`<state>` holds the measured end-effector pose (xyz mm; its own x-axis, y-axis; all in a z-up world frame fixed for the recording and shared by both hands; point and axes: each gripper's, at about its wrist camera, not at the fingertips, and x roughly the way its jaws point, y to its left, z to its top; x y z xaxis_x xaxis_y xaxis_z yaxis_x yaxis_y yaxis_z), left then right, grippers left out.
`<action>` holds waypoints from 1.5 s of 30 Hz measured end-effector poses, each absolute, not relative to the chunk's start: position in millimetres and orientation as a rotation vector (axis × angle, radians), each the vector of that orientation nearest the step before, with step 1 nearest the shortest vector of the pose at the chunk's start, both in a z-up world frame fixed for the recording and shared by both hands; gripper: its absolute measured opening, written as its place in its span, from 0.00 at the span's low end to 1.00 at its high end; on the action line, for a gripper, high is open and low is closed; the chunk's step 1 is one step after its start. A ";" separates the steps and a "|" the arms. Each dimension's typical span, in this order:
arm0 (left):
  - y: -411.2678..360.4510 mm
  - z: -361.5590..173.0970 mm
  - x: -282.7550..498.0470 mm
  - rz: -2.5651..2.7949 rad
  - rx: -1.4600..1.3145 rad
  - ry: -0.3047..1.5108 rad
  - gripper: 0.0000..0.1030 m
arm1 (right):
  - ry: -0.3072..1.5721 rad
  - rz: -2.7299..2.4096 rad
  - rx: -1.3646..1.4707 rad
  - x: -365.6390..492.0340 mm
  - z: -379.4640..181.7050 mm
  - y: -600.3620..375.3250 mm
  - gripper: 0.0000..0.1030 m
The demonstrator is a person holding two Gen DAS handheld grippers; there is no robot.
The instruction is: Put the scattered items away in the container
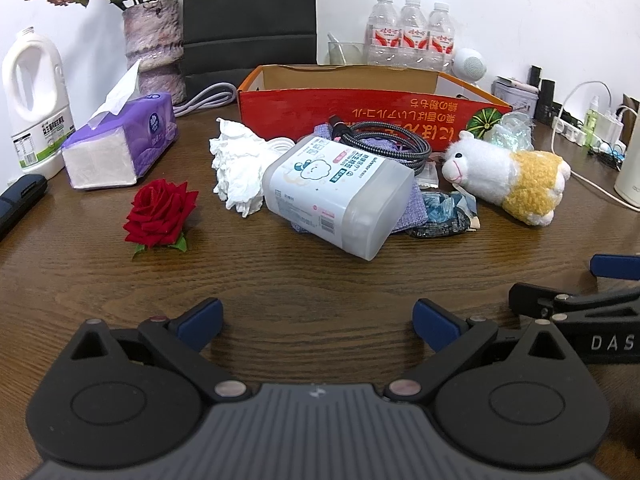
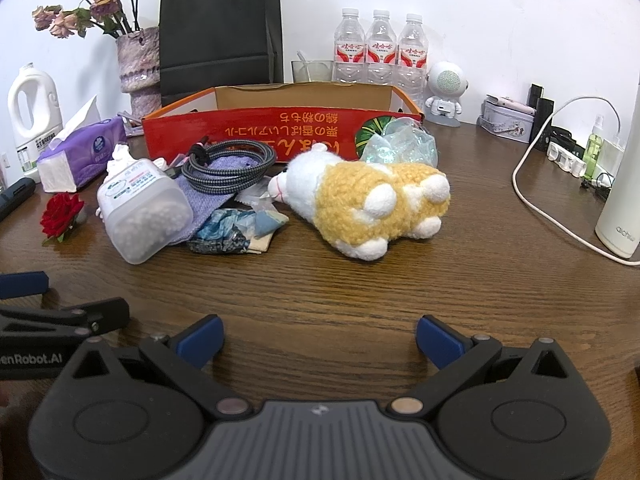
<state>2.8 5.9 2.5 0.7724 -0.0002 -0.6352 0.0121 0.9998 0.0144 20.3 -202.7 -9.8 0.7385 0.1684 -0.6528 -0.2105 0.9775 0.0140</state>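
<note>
A red and orange cardboard box (image 1: 360,106) (image 2: 280,130) stands open at the back of the wooden table. In front of it lie a translucent cotton-swab tub (image 1: 340,192) (image 2: 140,208), a coiled braided cable (image 1: 384,144) (image 2: 228,166) on a purple cloth (image 2: 224,188), crumpled white tissue (image 1: 236,168), a blue patterned wrapper (image 1: 444,216) (image 2: 228,232), a plush sheep (image 1: 512,174) (image 2: 368,200), crinkled clear plastic (image 2: 404,144) and a red rose (image 1: 160,212) (image 2: 60,214). My left gripper (image 1: 318,326) and right gripper (image 2: 320,340) are open and empty, well short of the pile.
A purple tissue pack (image 1: 120,144), white jug (image 1: 34,104), vase of dried flowers (image 1: 154,48), black bag (image 2: 220,28) and three water bottles (image 2: 380,48) line the back. A white cable (image 2: 548,208), tall white cylinder (image 2: 620,200) and small gadgets sit right.
</note>
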 end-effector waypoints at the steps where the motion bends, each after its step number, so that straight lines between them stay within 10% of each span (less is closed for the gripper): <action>1: 10.4 5.8 -1.7 -0.010 0.024 0.663 1.00 | 0.718 0.206 -0.073 20.2 -7.3 -201.3 1.00; 11: 113.0 25.3 49.7 0.129 0.004 0.582 0.98 | 0.517 0.467 -0.116 34.0 34.6 -164.6 0.83; 21: 134.4 11.8 68.9 0.055 -0.107 0.626 0.45 | 0.549 0.718 -0.229 116.7 58.4 -63.4 0.72; 24: 141.2 13.4 66.8 0.072 -0.129 0.617 0.38 | 0.627 0.760 -0.270 148.2 48.4 -31.7 0.48; 30: 142.9 23.6 55.8 0.095 -0.130 0.599 0.36 | 0.712 0.735 -0.344 165.8 26.5 5.3 0.14; 45: 33.7 47.1 -49.9 -0.094 -0.091 0.554 0.36 | 0.566 0.550 -0.056 17.6 77.9 -163.6 0.11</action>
